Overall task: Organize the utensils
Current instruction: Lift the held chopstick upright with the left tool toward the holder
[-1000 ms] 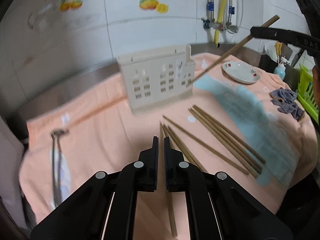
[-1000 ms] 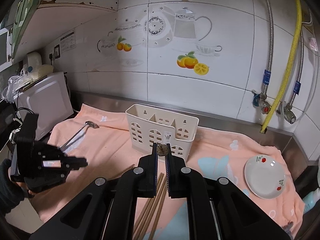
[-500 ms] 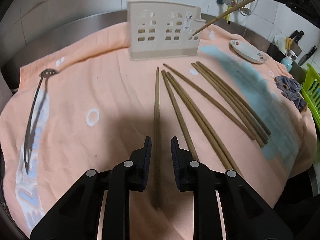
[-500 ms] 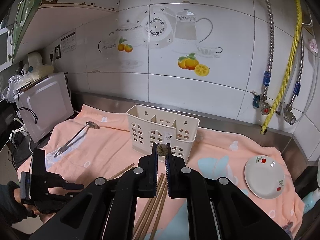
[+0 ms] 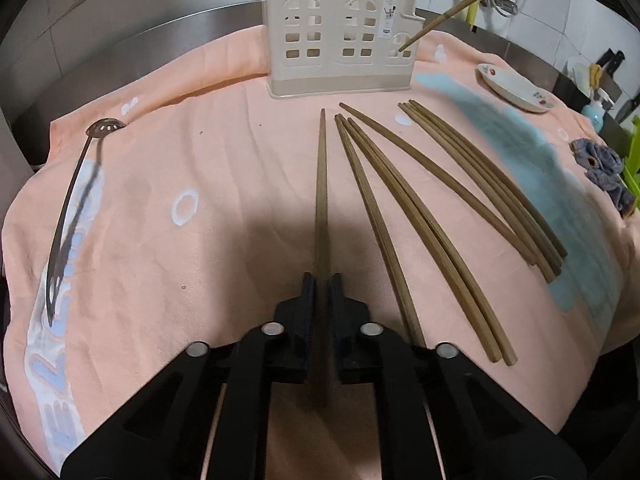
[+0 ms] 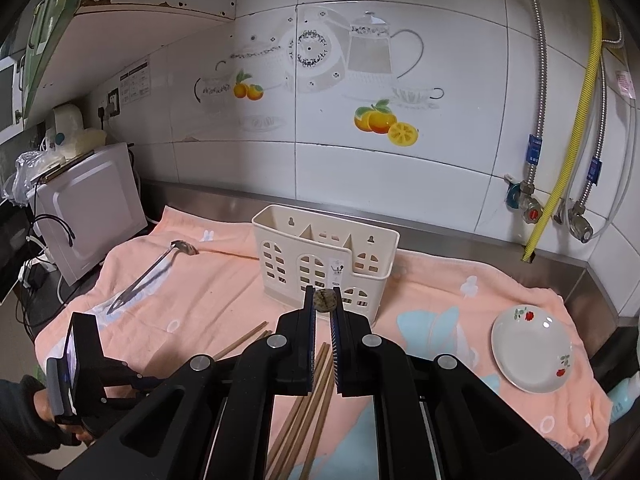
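Wood: one chopstick [image 5: 321, 184] in left tool [image 5: 320, 284]; one holder [image 5: 340, 40].

No readable text anywhere.
Towel [image 5: 168, 184] on the counter carries big pale blue letters along its left edge, warped, can't make out a word. Small sticker [image 6: 337, 271] on the cream utensil holder [image 6: 320, 264]: tiny print, illegible. Notice sheet [image 6: 136, 86] on the wall tiles by the socket: lines of print, too small. Blue tags [image 6: 533, 149] on the hoses: unreadable.
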Demonstrator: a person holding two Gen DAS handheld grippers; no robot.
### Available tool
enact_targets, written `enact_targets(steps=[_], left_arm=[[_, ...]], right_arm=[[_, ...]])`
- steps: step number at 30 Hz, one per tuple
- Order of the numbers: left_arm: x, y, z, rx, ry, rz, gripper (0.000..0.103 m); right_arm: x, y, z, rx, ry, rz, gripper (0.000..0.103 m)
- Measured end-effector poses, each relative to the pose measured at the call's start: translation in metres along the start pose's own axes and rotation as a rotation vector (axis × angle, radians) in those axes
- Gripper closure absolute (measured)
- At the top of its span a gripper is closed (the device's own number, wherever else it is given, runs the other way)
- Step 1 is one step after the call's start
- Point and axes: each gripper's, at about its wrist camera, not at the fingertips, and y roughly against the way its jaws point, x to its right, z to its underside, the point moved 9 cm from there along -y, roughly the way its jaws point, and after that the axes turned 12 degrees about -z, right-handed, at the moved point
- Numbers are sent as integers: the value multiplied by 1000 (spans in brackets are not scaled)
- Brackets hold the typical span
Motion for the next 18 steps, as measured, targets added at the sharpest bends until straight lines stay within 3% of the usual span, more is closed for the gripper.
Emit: enact_targets(steps=[5,11,18], left_arm=[[-4,17,-17,45,8,13,97],[-17,53,-62,168,37,22,97],[-20,72,-106,253,31,20,97]], right_arm=[[0,4,-6,17,5,5,96],[1,10,-15,44,3,10,96],[14,12,-37,70,3,36,96]])
